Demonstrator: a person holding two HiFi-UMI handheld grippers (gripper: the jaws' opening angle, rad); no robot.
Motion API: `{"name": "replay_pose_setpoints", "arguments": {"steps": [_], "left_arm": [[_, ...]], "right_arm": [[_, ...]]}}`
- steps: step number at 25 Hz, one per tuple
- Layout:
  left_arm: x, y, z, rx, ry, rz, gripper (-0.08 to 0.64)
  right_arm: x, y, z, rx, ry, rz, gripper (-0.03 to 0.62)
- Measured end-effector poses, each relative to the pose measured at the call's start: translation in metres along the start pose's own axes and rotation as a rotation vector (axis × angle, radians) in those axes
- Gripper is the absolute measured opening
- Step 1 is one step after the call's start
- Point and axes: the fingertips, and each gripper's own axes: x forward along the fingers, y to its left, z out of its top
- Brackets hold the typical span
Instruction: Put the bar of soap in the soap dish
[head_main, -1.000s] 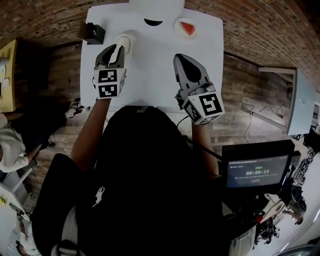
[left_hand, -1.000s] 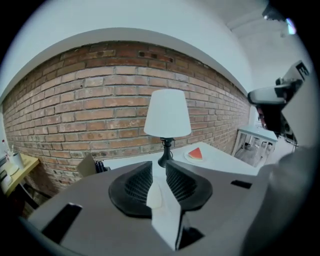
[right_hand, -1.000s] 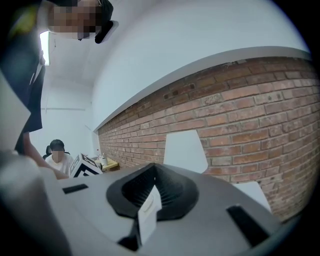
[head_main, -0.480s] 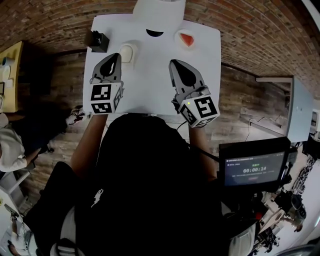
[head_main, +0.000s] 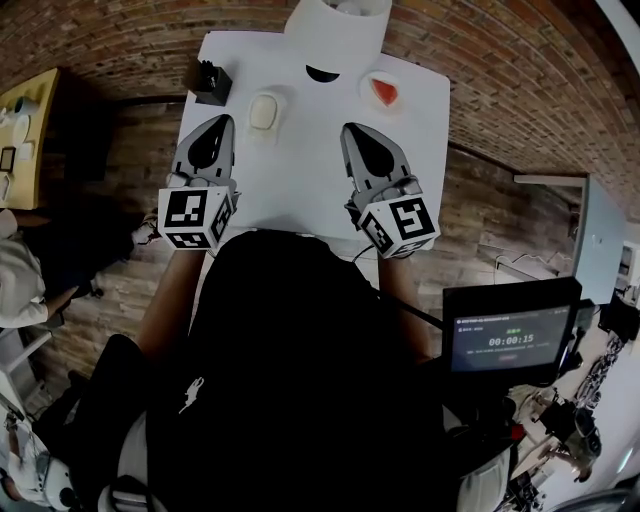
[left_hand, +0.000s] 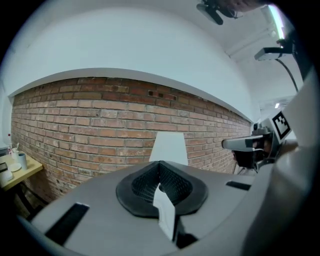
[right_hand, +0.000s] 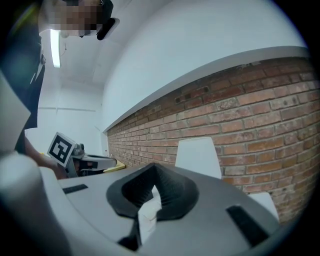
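Note:
The cream bar of soap (head_main: 263, 109) lies in a pale soap dish (head_main: 277, 123) on the white table (head_main: 300, 170), left of centre. My left gripper (head_main: 219, 125) hovers just short of the dish, to its lower left, apart from it. Its jaws are shut with nothing between them, and in the left gripper view they (left_hand: 160, 174) meet against the brick wall. My right gripper (head_main: 354, 133) sits over the table's right half, also shut and empty. In the right gripper view its jaws (right_hand: 152, 189) are pressed together. Neither gripper view shows the soap.
A small black box (head_main: 212, 82) stands at the table's far left corner. A white dish holding a red-orange piece (head_main: 381, 89) sits at the far right. A white upright panel (head_main: 338, 22) stands against the brick wall beyond a dark half-round spot (head_main: 322, 73).
The left gripper was over the dish with the soap at its tips. It has since let go, shut, and drawn back and up. The soap now lies in the dish.

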Motion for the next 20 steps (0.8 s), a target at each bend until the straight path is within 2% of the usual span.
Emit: {"name": "replay_pose_setpoints", "arguments": {"steps": [13,20], "left_arm": [[0.002,0.004,-0.013,0.022,0.034,0.015,0.006],[0.006,0.000,-0.017,0.029,0.049,-0.005,0.006]], "right_arm": [[0.001,0.003,-0.002,-0.014,0.017,0.007,0.003],[0.001,0.001,-0.004,-0.019,0.025,0.001,0.003]]}}
